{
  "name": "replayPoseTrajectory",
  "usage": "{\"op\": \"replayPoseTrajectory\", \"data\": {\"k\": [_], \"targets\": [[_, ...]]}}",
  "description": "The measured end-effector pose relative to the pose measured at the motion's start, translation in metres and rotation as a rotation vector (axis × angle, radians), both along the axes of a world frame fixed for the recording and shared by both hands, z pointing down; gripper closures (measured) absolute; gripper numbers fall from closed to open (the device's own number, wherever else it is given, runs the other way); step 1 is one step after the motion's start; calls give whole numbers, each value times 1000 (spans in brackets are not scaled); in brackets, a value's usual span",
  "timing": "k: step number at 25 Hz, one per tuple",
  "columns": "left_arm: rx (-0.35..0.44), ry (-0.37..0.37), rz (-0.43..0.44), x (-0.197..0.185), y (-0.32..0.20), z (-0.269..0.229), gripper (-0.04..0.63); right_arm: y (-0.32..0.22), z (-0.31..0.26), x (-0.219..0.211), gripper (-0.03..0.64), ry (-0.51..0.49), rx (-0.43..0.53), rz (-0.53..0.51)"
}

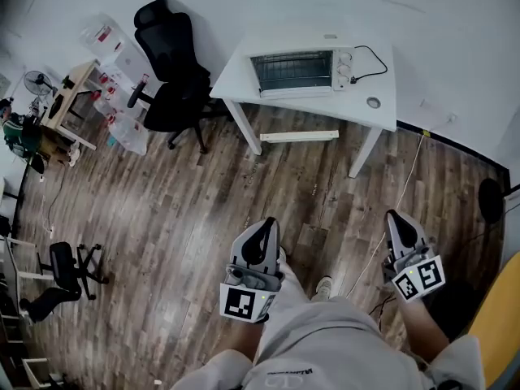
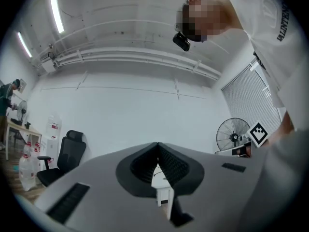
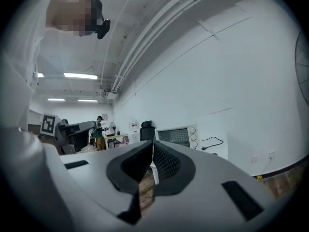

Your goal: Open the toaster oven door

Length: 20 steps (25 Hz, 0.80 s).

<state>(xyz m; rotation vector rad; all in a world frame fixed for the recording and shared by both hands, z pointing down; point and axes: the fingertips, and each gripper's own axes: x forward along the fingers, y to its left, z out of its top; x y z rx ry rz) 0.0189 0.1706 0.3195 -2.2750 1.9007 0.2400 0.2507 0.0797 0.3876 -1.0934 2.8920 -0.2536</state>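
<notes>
Gray left gripper (image 1: 263,224) and right gripper (image 1: 396,218) hang low, jaws together, empty, apparently idle: the shut white boxy toaster oven (image 1: 299,72) stands well beyond their fingertips.

1. A wood-plank floor (image 1: 203,210) in mixed brown tones covers the room.
2. A plain white wall (image 1: 268,6) rises behind a white table, whose tabletop (image 1: 236,80) stands close against it. A white bar (image 1: 298,136) lies on the floor between the table's legs.
3. A black office chair (image 1: 175,71) stands just beside the tabletop's left edge.
4. Farther left stands a wooden desk (image 1: 69,92) with a standing fan (image 1: 36,82) near it. A smaller black chair (image 1: 69,270) sits well apart from them.
5. Tube lights (image 2: 56,8) and white pipes (image 2: 135,57) run along the ceiling, and slatted blinds (image 2: 251,100) cover a window.
</notes>
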Motion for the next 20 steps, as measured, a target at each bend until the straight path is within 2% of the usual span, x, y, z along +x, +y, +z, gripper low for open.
{"op": "replayPoseTrajectory", "data": {"k": [6,11,20], "targets": [[0,-45,-19,18,27,-8,588,24,-8,-4,598,-17,30,-90],[-4,-42,-17,25,44,-7,588,45,-7,-5,598,-52,29,-128],[8,-36,-10,2,69,-2,588,78,-4,-28,598,-42,40,-173]]}}
